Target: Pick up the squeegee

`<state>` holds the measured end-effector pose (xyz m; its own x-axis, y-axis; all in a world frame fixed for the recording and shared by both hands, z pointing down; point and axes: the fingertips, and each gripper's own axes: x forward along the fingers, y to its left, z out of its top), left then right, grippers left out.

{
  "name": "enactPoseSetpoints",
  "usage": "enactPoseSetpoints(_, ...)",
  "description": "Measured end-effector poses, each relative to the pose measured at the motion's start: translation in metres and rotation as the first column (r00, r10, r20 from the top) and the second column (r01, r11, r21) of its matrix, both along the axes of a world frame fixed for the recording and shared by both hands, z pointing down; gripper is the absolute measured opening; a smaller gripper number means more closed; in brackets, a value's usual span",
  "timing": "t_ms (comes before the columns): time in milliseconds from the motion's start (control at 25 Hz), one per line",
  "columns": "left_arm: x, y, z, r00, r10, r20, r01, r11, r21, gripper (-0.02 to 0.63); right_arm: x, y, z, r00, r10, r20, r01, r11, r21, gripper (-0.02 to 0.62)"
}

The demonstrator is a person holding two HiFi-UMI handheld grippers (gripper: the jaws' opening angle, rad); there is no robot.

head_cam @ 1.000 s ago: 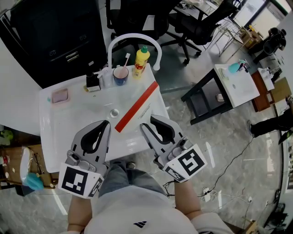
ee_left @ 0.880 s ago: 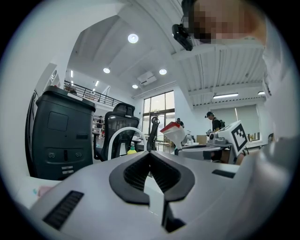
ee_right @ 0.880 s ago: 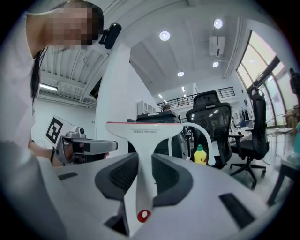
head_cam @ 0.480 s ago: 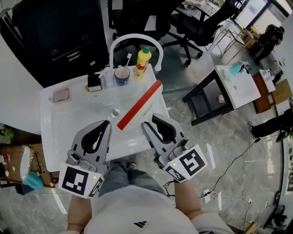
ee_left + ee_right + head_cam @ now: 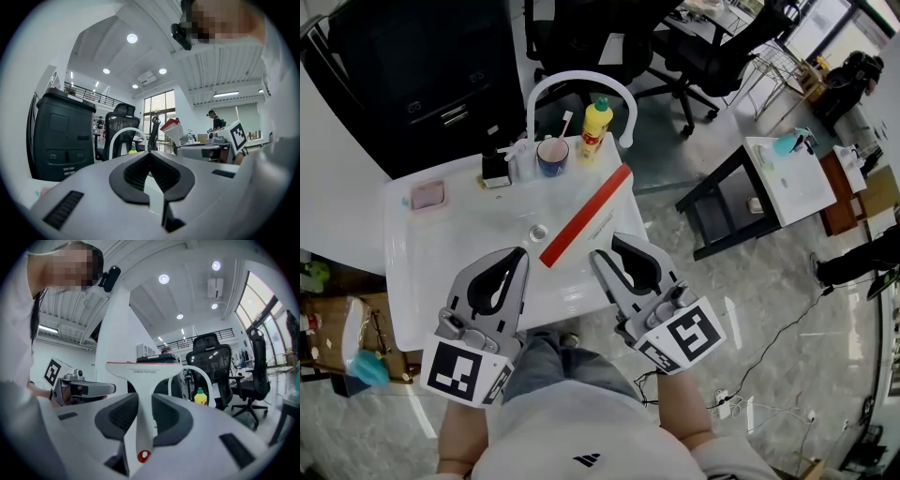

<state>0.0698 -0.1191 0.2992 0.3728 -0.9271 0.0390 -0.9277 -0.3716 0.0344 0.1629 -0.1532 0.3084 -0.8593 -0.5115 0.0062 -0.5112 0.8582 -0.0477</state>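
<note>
While our left gripper waits clenched on nothing over the white sink, little has shifted in the past second. The squeegee slants its red blade over the basin much as before, barely nudged, with its white handle clamped in our right gripper. We judge the pick-up essentially done and the grip steady.

Head view: the squeegee handle is hidden between the jaws of my right gripper; only the red blade shows. Right gripper view: print on its head is too small to read. Pink item on the sink rim: can't identify.
</note>
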Motion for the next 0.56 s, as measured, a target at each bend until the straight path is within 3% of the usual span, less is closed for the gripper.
enactPoseSetpoints(560, -0.0065, 0.0062, -0.0006, 0.999, -0.033, 0.005, 0.033, 0.999, -0.001, 0.012, -0.0051, 0.0017, -0.0003, 1.000, -0.020, 0.011, 0.020, 1.000, 0.002, 0.098)
